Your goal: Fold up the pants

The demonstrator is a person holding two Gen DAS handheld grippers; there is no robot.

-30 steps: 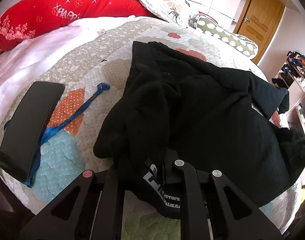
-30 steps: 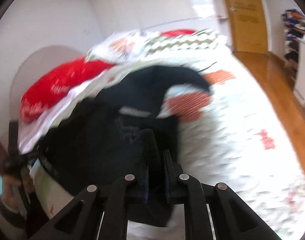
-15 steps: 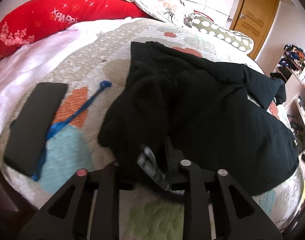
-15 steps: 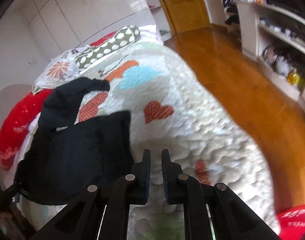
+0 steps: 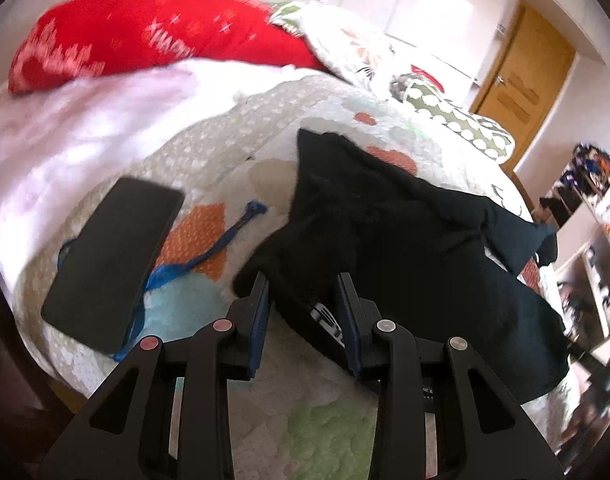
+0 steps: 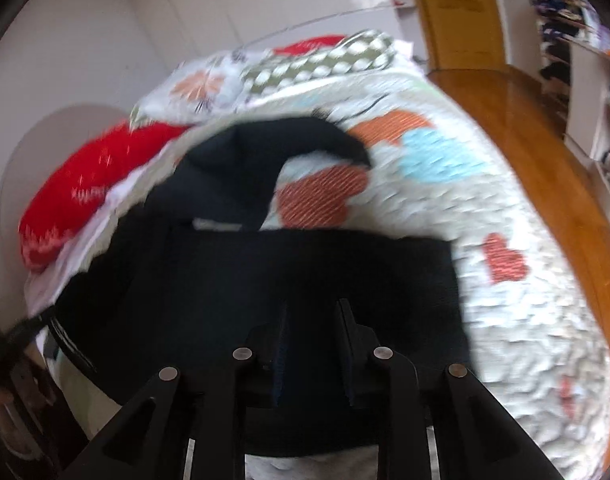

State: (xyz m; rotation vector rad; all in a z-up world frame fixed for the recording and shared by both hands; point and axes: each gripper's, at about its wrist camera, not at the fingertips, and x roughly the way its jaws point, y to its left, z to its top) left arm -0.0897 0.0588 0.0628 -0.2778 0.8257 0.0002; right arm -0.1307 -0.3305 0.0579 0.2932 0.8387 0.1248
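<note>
The black pants (image 5: 405, 236) lie crumpled on the patterned quilt (image 5: 225, 152), waistband toward me, one leg reaching to the far side. My left gripper (image 5: 303, 284) is open, its fingers either side of the waistband edge with the white label, not closed on it. In the right wrist view the pants (image 6: 265, 272) fill the near middle, one leg (image 6: 305, 136) curling away. My right gripper (image 6: 311, 308) is open just above the black cloth; the view is blurred.
A black phone (image 5: 113, 260) with a blue strap (image 5: 209, 256) lies left of the pants. A red pillow (image 5: 145, 40) and patterned pillows (image 5: 445, 108) sit at the bed's far side. Wooden floor (image 6: 545, 160), a door (image 5: 521, 68) and shelves (image 6: 593, 92) are to the right.
My left gripper let go of the waistband, opened and drew back a little. My right gripper swung from the bare quilt back over the pants and opened.
</note>
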